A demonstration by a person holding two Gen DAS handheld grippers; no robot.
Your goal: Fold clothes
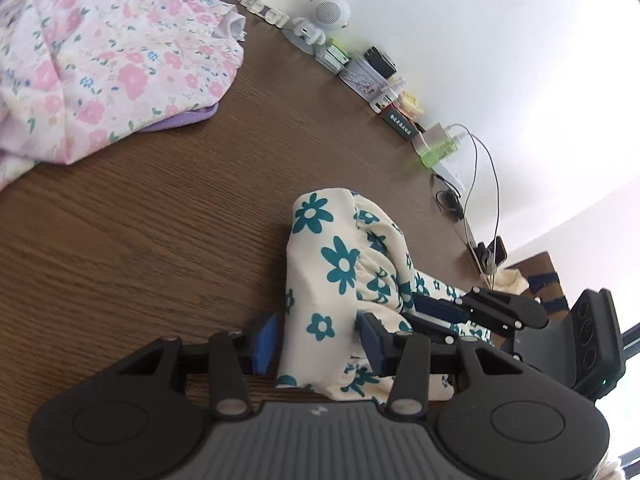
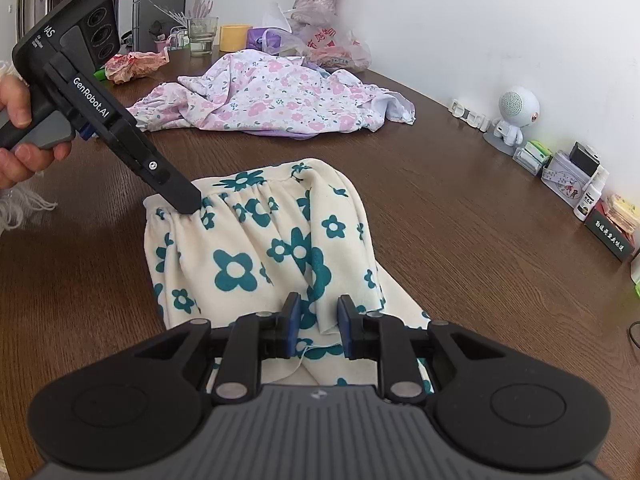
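Clothes are what I am folding, and the one I work on now is the cream cloth with teal flowers (image 2: 256, 256). It lies on the brown table (image 2: 460, 220), close to me, already doubled over into a small bundle.

My left claw (image 2: 188, 204) touches the gathered, stretchy edge at the far corner. From its own camera, its blue pads sit apart with a fat fold of the cloth between them (image 1: 320, 332). I cannot tell if they are pinching it or just resting there. I think this claw is there so the corner does not slide.

My right claw (image 2: 318, 320) is at the near side. Its pads are apart, with a ridge of cloth between them, so it looks let go.

The pink flowery cloth (image 2: 276, 96) waits in a messy heap farther back. I think it comes next.
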